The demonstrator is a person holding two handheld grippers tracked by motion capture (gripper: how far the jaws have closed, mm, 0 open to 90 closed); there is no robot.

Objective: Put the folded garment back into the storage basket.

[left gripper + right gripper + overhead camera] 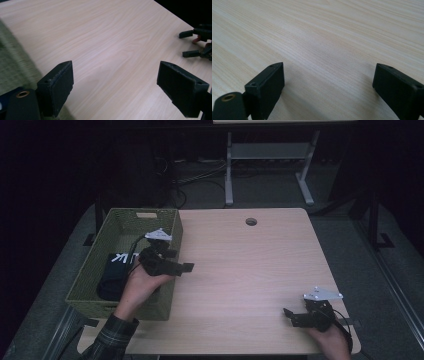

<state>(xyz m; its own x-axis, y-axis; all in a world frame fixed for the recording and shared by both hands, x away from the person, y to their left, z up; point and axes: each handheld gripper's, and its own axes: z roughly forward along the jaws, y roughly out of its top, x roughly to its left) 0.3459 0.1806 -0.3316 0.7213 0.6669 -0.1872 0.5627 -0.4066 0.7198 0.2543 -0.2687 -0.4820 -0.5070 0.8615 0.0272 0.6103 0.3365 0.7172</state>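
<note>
**Grippers apart over basket and bare wood**

Fingers of the left gripper (170, 262) are spread wide and hold nothing; it is seen from above at the green woven basket's (172, 227) right wall. Inside the basket a dark folded item (111, 272) with white marks, too small to be read, is shown in the high view. The right gripper (328, 85), also spread wide and holding nothing, is held low over the wooden surface (250, 265); it is also shown far off in the left gripper view.

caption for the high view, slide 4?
Left tongs open beside the green basket holding a dark folded item; right tongs open over the table.
</note>
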